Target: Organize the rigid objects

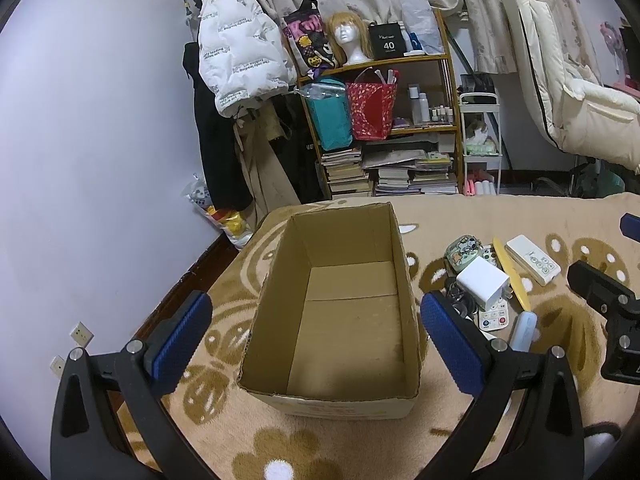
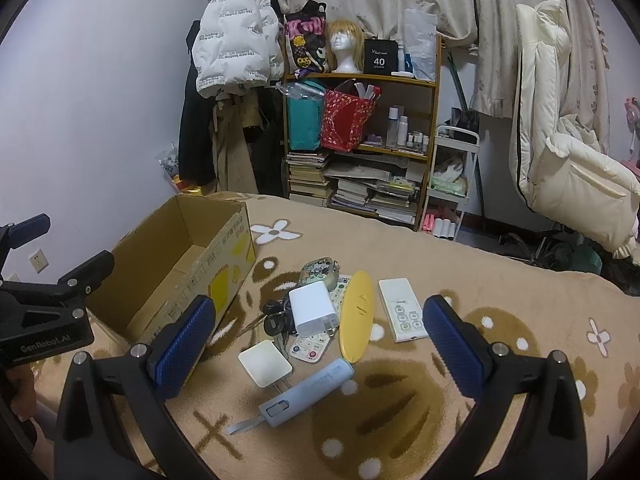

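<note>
Right wrist view, charger [image 2: 313, 307] between spread fingers [image 2: 452, 340], ungripped

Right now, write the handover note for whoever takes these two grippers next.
Left gripper: open, empty, over the cardboard box.
Right gripper: open, empty, over the pile.
Box looks empty; nothing packed yet.
All on the blanket right of the box: white charger, flat white adapter, keys, yellow oval piece, white remote, blue utility knife with blade out, patterned case, button remote under the charger.
Left: move everything into the box.
</note>
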Tool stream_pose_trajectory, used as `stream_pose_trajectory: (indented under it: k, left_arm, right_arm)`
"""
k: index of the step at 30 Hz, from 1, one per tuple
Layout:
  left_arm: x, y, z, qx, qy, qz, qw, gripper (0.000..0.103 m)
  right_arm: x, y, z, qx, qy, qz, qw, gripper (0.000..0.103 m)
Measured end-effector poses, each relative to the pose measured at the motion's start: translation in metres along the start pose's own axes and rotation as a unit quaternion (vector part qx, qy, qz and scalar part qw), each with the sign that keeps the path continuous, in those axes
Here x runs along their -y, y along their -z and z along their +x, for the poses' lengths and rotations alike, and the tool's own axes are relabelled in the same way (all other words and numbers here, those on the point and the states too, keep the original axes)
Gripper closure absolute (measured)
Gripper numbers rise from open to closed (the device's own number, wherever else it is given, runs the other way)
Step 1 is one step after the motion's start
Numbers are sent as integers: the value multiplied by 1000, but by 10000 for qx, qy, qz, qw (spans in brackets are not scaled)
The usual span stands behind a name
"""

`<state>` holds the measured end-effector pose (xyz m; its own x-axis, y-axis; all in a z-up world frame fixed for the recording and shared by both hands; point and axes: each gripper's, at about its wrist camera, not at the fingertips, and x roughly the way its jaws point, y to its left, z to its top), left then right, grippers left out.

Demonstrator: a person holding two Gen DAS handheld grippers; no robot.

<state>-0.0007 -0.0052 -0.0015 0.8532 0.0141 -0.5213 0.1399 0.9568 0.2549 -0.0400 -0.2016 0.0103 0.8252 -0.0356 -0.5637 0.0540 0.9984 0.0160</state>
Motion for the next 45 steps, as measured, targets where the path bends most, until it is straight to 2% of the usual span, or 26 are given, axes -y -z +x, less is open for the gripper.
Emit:
stream_pose_trajectory:
  k: [29,45]
  left_arm:
    - [5,3,0,4,-17,143,9999,0]
    - [-2,3,9,-218,-75,-4,9997,0]
  right_arm:
    - [3,4,4,-73,-2,-14,10000,0]
    - [8,14,13,-118,-8,27,9999,0]
